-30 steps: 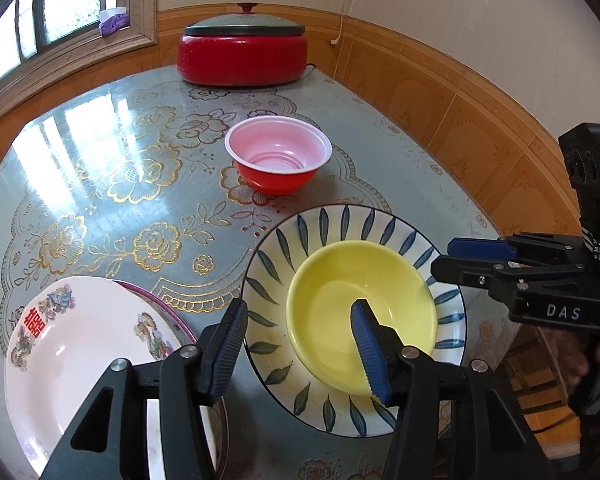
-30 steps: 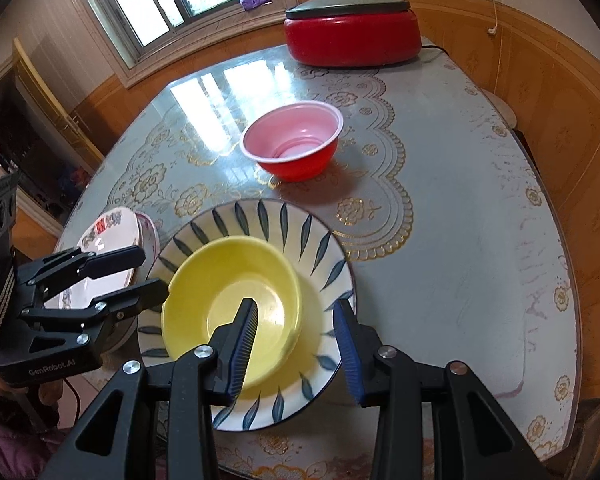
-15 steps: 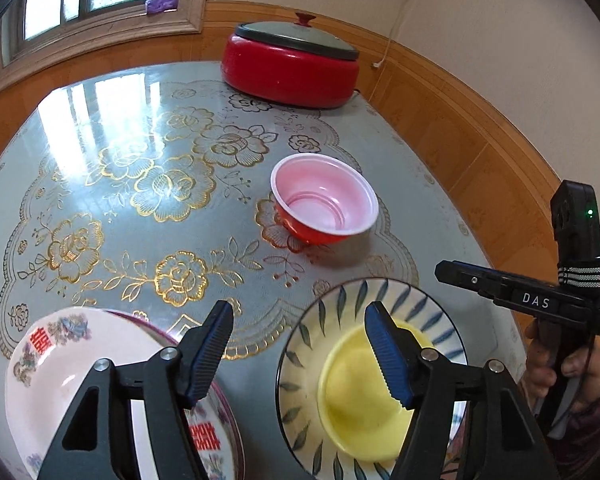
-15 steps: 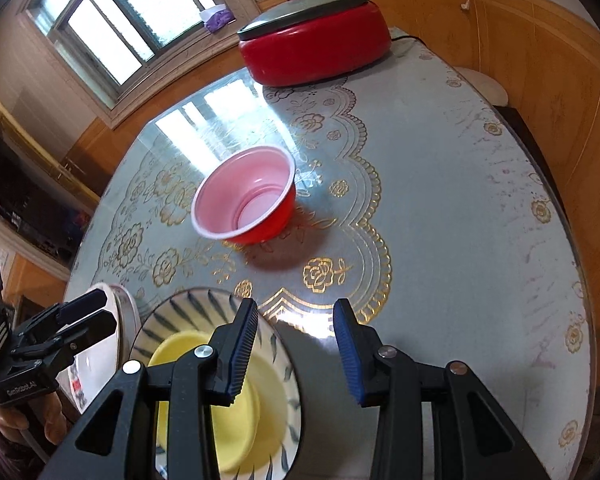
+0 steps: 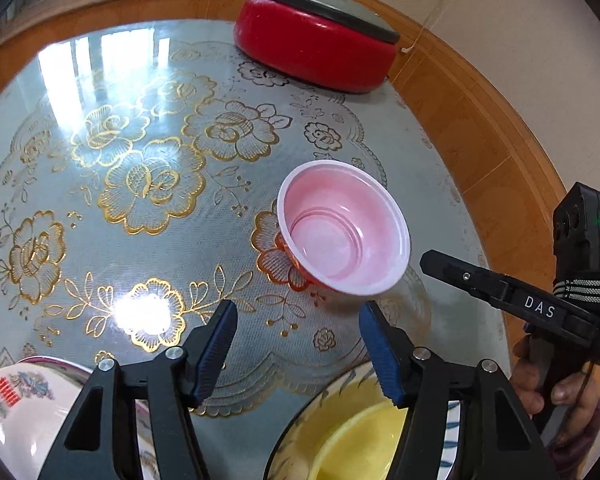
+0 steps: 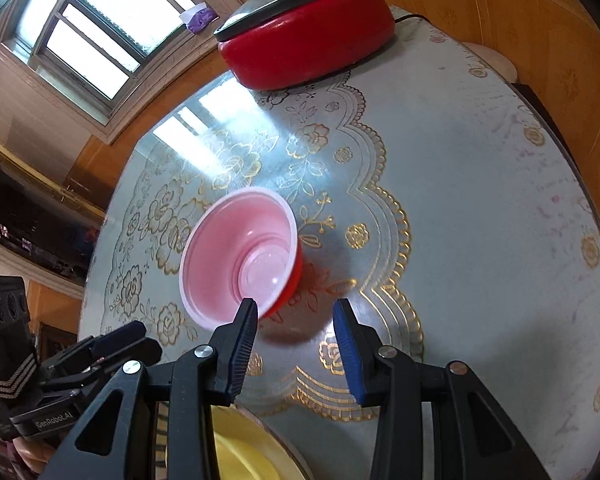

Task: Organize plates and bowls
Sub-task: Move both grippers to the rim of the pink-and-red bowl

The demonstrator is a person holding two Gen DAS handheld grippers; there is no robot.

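Two grippers hang over a round glass-topped table [image 5: 100, 168] with a pale cloth of gold roses beneath the glass, which fills most of both views. At the upper centre of each frame a wide red electric cooking pot with a grey lid [image 5: 320, 44] sits at the far edge of the table. Along the bottom edge of the left wrist view lies a white plate with dark blue leaf strokes [image 5: 456, 428], with a yellow plastic bowl [image 5: 360, 444] resting inside it. At the lower left corner of that view a white plate with red characters and flower prints [image 5: 16, 408] sits on top of another plate with a purple rim. Near the centre of both frames stands a red plastic bowl with a pink inside and a white rim [image 5: 342, 228], upright, on its own, well apart from the plates. The left gripper [image 5: 296, 354] has its blue-padded jaws spread wide, holding nothing. The right gripper [image 6: 296, 354] also has its jaws wide and empty; the red bowl sits just beyond its left finger's tip.
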